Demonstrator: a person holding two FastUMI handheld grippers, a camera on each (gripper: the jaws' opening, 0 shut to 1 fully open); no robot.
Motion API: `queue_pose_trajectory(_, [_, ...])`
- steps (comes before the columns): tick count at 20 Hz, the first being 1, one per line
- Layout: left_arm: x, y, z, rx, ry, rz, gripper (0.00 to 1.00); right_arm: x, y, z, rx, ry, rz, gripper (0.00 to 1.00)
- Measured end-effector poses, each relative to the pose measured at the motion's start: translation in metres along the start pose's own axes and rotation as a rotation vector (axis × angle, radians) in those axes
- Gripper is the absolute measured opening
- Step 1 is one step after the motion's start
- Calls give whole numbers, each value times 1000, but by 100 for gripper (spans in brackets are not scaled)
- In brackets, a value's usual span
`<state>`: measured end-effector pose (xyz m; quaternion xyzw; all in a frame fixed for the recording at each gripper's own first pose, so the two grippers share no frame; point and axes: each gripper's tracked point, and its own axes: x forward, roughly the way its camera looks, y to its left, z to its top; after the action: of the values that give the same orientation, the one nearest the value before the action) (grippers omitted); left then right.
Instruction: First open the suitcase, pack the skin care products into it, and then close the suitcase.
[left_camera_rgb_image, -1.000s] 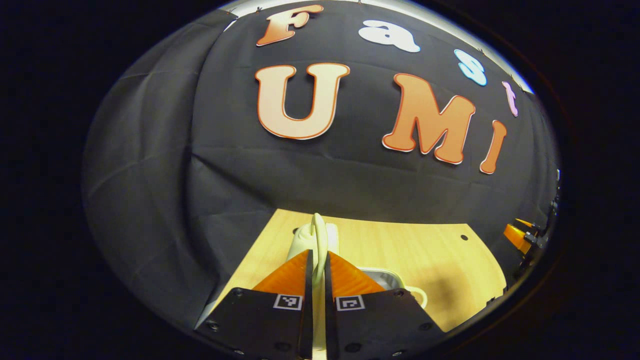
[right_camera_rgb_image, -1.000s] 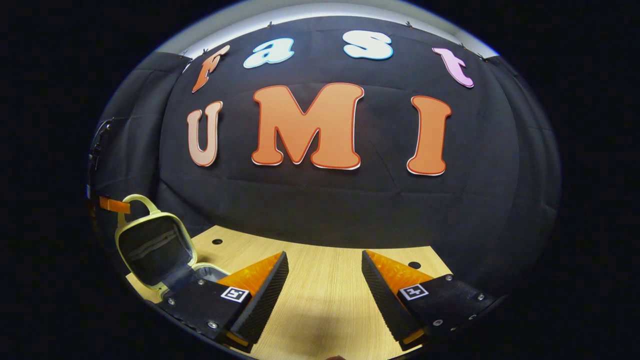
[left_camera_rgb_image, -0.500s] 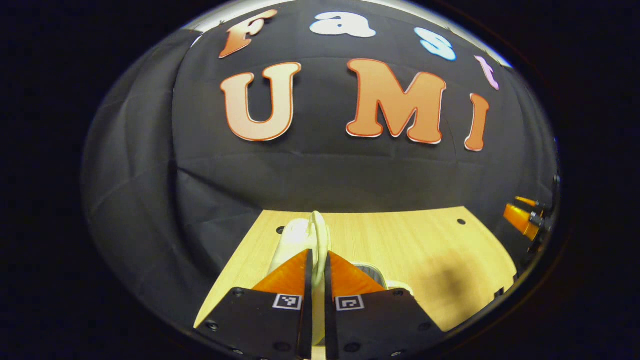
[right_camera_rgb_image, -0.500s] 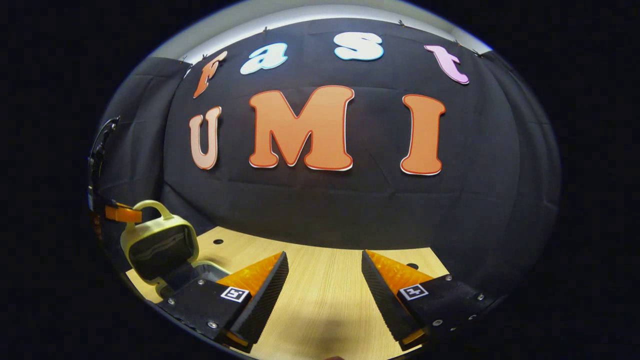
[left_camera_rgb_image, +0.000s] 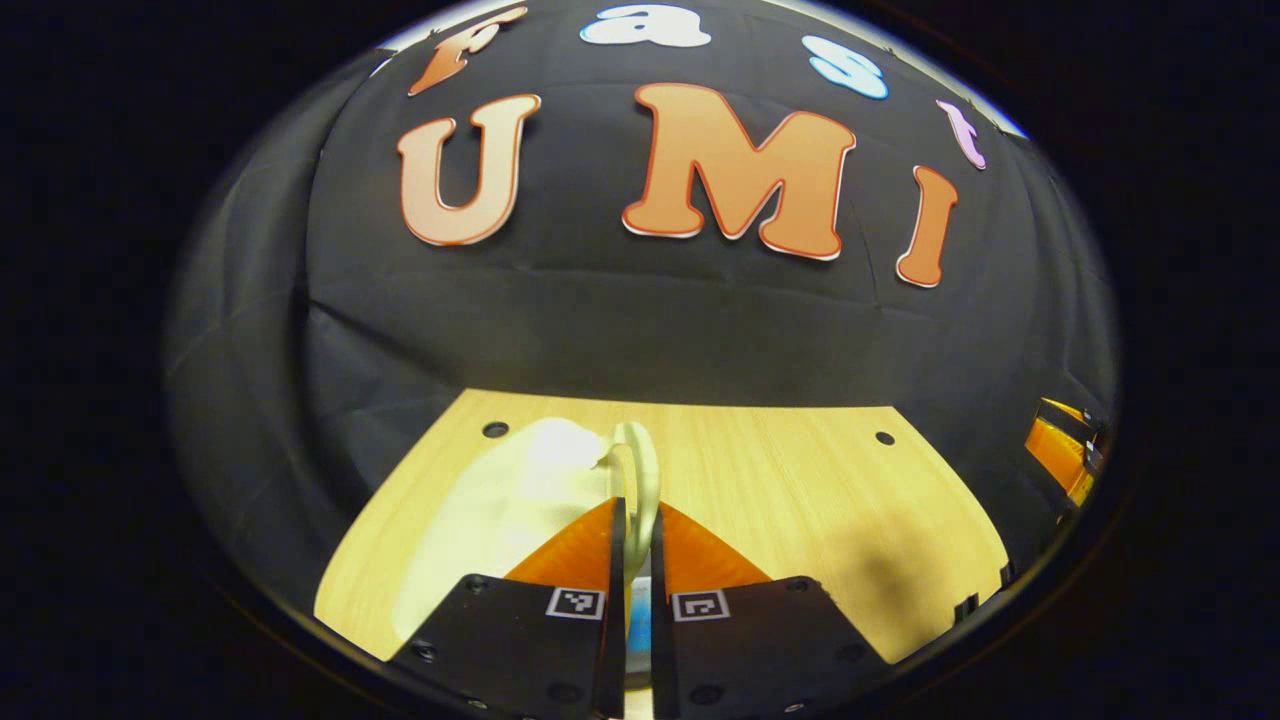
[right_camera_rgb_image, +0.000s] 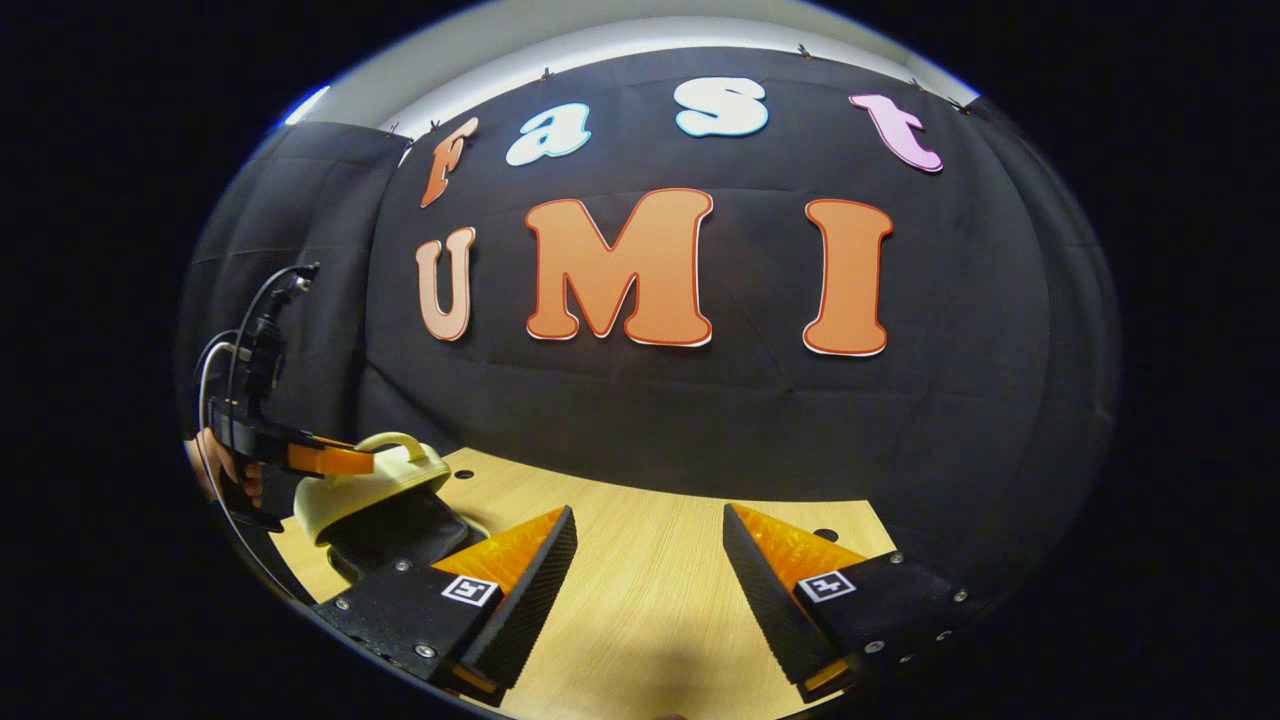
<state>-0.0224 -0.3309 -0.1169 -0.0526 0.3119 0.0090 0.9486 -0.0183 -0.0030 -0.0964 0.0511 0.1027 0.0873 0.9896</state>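
- Your left gripper, in the left gripper view, has its two fingers pressed together on the pale handle of the suitcase, so it is clenched on that handle.
- You see the handle loop rise just above the fingertips, and the cream suitcase lid spreads out to the left of the fingers, lying low over the wooden table.
- You can make out a small blue patch in the narrow gap between the fingers; what it is cannot be told.
- Your right gripper, in the right gripper view, is released: its fingers stand wide apart above bare table, gripping nothing.
- You see the suitcase at the far left of that view, on the table, its cream lid tilted down over the dark inside and nearly closed.
- You can see the other gripper at the suitcase's top, at the handle, with a hand behind it at the left edge.
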Motion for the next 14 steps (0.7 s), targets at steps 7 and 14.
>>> queue_pose_trajectory(7, [25, -46, -59, 64, 124, -63, 11, -13, -29, -19, 50, 26, -48, 93])
queue_pose_trajectory(14, [43, -64, -100, 62, 197, -83, 11, -14, -23, -35, 43, 58, -45, 94])
